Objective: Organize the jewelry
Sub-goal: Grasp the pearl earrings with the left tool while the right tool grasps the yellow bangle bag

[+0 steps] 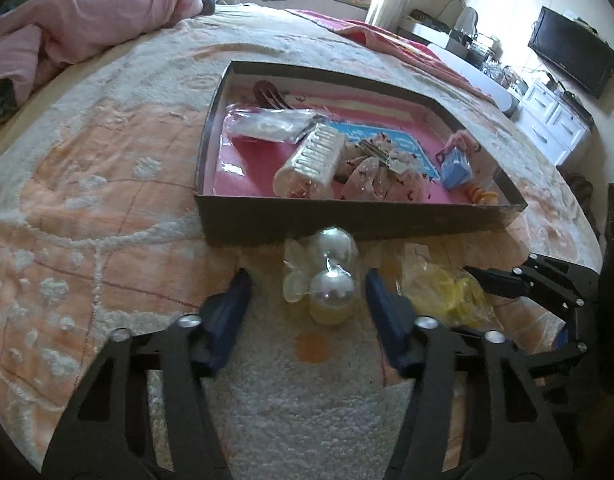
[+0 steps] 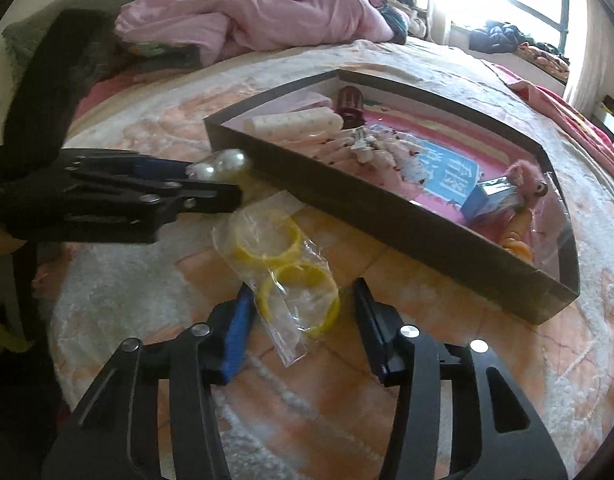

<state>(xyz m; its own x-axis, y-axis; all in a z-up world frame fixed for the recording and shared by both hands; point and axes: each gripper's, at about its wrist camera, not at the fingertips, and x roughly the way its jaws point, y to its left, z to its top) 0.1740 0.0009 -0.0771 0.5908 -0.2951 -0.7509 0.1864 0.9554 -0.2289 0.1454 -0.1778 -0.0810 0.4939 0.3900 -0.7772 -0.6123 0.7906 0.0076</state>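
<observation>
Here, pearl packet (image 1: 331, 276) lies between left gripper (image 1: 307, 286) fingers.

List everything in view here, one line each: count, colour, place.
bed cover: one, peach and white, under everything
tray: one, dark walls, pink floor, on the bed cover
pearl ball packet: one, two white balls in clear plastic, in front of the tray
yellow ring packet: one, two yellow rings in clear plastic, in front of the tray
white ridged roller: one, in the tray
blue box: one, right end of the tray
dark red clip: one, far corner of the tray
pink quilt: one, bunched at the far end of the bed
left tool: black, blue fingers either side of the pearl ball packet
right tool: black, blue fingers either side of the yellow ring packet
</observation>
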